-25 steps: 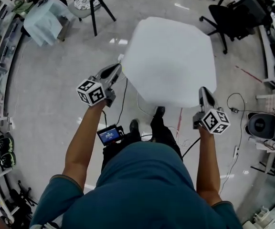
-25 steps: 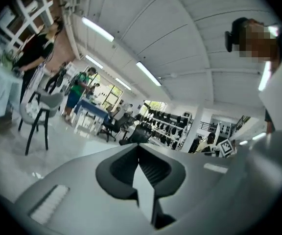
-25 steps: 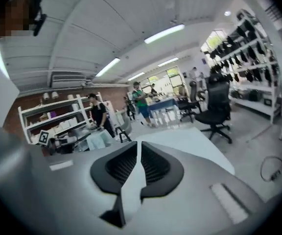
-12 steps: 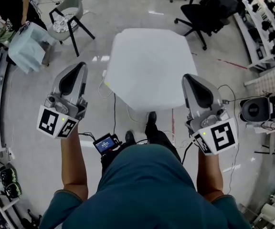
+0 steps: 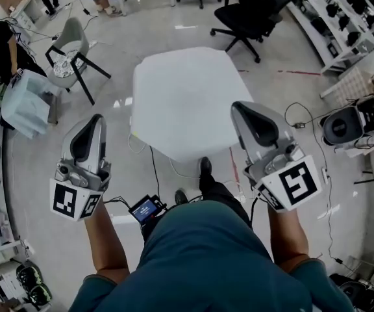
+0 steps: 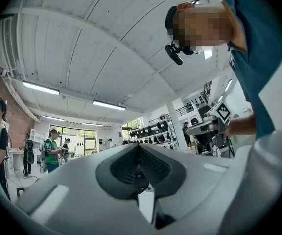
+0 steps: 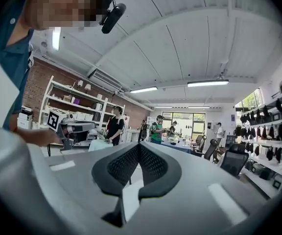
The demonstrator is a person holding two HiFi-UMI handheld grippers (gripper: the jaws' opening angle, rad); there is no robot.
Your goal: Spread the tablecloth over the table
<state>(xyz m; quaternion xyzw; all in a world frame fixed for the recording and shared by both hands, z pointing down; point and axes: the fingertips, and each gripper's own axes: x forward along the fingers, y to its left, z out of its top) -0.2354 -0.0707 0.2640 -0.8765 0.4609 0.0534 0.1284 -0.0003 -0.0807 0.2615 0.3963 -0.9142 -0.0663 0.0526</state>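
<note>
The white tablecloth [image 5: 187,103] lies over the table in the middle of the head view, its near edge hanging just beyond the person's feet. Both grippers are held high, close to the head camera and apart from the cloth. My left gripper [image 5: 97,118] is at the left, its jaws shut with nothing visibly held. At the right, my right gripper [image 5: 240,106] is also shut and holds nothing I can see. In the left gripper view the closed jaws [image 6: 138,148] point level into the room, and so do those in the right gripper view [image 7: 138,146].
A black office chair [image 5: 255,5] stands beyond the table, and a grey chair [image 5: 70,51] is at the far left. A light blue covered stand [image 5: 24,103] is at the left. A round black machine [image 5: 343,125] and floor cables [image 5: 304,119] lie right. Several people stand at the back.
Both grippers rose from beside the table's near corners up toward the head camera and rolled. The tablecloth stays on the table.
</note>
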